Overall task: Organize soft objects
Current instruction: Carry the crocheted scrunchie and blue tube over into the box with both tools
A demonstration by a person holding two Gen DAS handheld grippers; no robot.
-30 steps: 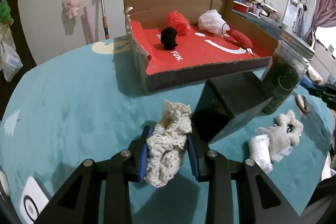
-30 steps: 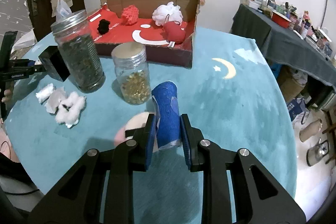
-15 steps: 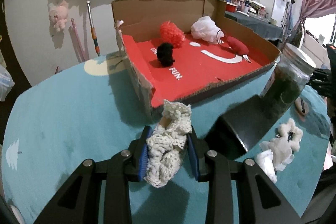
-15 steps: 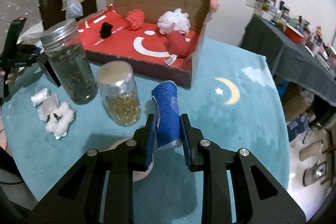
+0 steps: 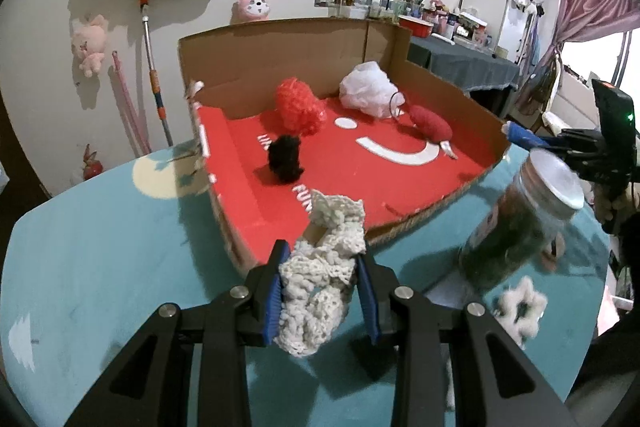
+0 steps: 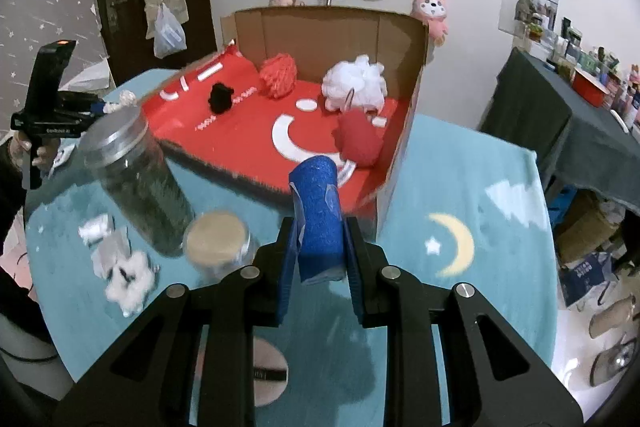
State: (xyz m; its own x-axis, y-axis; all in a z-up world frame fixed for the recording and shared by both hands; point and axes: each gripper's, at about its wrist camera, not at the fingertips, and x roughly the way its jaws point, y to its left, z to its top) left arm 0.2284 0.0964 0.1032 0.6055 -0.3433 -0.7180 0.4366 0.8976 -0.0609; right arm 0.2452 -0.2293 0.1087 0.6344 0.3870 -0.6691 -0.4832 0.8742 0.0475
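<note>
- Left wrist view: the left gripper (image 5: 322,289) is clenched on a cream knit piece (image 5: 320,283), held off the teal cloth (image 5: 100,247) just before the near edge of the box (image 5: 280,55).
- The box is cardboard with a red floor. In it lie a black pom (image 5: 285,159), a red knit ball (image 5: 299,105), a white puff (image 5: 367,89) and a red roll (image 5: 430,121), all apart from the held piece.
- A dark-filled jar (image 5: 520,227) with a metal lid stands to the right, blurred; a white fluffy piece (image 5: 520,307) lies on the cloth below it.
- Right wrist view: the right gripper (image 6: 320,263) is clamped on a blue roll (image 6: 318,215), upright between the pads, before the box's near right corner.
- A small jar (image 6: 218,243) with a tan lid stands just left of this gripper, beside the dark jar.
- White soft pieces (image 6: 120,267) lie on the cloth left of the jars.
- At the far left a hand (image 6: 24,151) holds the other gripper; its knit piece shows at the tip.
</note>
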